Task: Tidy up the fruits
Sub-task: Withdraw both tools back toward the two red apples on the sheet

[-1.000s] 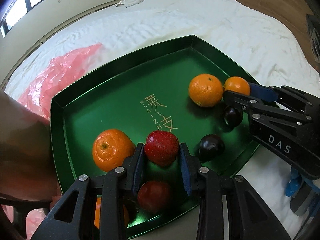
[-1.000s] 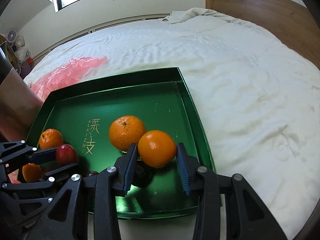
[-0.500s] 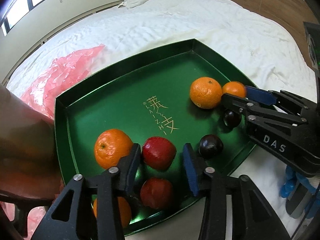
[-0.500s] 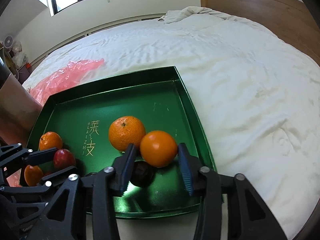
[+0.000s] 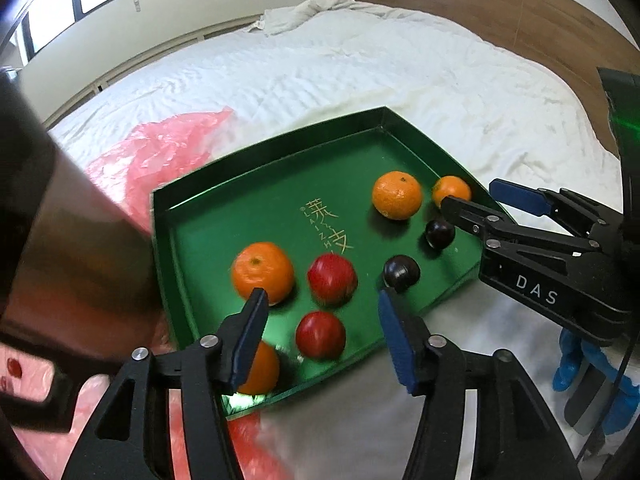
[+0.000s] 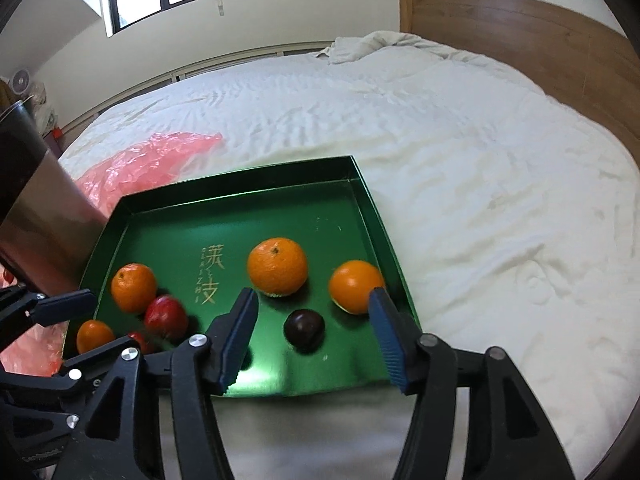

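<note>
Fruit sits loose on a green tray (image 5: 192, 264) on the bed: two oranges and two red apples (image 5: 331, 283) at left, two plums (image 5: 401, 273) mid-tray, two oranges (image 6: 277, 266) at right. Left gripper (image 5: 320, 322) and right gripper (image 6: 312, 326) hold nothing, fingers opening. Sorting appears nearly finished.

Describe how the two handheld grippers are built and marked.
Both are matte black frames of triangular linkages with silver pivot bolts. The left gripper and right gripper each carry two ribbed blue finger pads. The right one's side reads "DAS" in white letters. A thin cable trails behind it.
</note>
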{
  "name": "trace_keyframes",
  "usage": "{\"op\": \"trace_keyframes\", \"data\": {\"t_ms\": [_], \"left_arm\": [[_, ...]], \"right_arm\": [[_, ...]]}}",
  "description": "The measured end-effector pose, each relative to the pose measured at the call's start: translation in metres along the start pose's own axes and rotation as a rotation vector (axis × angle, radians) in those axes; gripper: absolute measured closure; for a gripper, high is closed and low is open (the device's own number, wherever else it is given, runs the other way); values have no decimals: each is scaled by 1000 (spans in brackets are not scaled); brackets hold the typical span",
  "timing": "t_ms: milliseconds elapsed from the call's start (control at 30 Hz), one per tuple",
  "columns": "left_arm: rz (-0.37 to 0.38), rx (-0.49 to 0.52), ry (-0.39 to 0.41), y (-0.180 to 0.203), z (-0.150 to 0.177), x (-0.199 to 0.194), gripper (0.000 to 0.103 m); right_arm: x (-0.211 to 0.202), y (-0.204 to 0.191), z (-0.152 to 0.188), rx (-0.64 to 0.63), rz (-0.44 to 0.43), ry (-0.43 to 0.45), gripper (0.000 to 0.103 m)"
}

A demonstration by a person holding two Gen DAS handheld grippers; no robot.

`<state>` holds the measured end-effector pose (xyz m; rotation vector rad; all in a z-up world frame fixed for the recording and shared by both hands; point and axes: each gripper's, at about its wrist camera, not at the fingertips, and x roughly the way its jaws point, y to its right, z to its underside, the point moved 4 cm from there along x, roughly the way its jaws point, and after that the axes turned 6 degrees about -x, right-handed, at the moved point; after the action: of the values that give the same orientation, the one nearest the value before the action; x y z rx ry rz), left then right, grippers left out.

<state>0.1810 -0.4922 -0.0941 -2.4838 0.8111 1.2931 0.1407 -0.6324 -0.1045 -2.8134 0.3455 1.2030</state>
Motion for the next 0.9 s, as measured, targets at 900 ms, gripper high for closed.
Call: {"op": "trace_keyframes", "data": {"t_ms": [900], "left_arm": [[-93, -101, 161, -46, 82, -135, 37]], "right_arm": [[-121, -80, 50, -69, -40, 47, 0]]}}
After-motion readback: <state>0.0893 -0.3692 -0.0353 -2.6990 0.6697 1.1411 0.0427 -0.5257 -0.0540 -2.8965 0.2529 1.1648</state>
